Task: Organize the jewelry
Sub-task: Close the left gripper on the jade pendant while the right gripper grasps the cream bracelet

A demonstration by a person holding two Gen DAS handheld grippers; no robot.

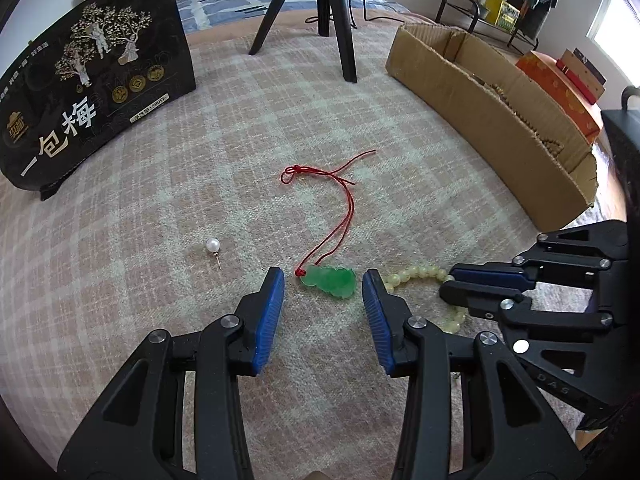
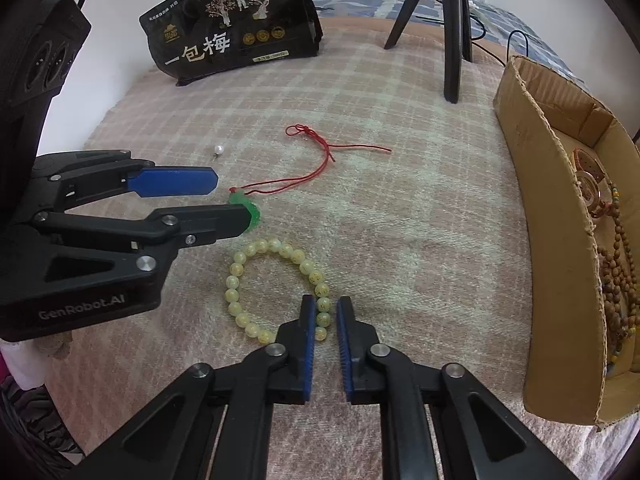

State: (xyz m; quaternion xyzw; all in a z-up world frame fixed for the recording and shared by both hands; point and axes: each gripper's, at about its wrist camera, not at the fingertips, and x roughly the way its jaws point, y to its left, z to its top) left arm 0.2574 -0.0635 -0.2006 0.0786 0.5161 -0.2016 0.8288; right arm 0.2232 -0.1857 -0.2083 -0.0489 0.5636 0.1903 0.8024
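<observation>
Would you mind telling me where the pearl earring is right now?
The pearl earring lies on the checked blanket, left of the green pendant and the open left tool, in front of the black bag.

My two grippers [image 1: 323, 280] [image 2: 324, 312], one green pendant [image 1: 330, 281] (on red cord), one pale bead bracelet [image 2: 276, 292], one pearl earring [image 1: 213, 246], one cardboard box [image 2: 560, 240], one black snack bag [image 2: 236, 20], one tripod [image 2: 440, 20]

Green pendant [image 1: 330, 282] on a red cord [image 1: 338, 204] lies flat between the left claw's open fingers; pale bead bracelet [image 2: 276, 290] lies looped, one side between the right claw's.
</observation>
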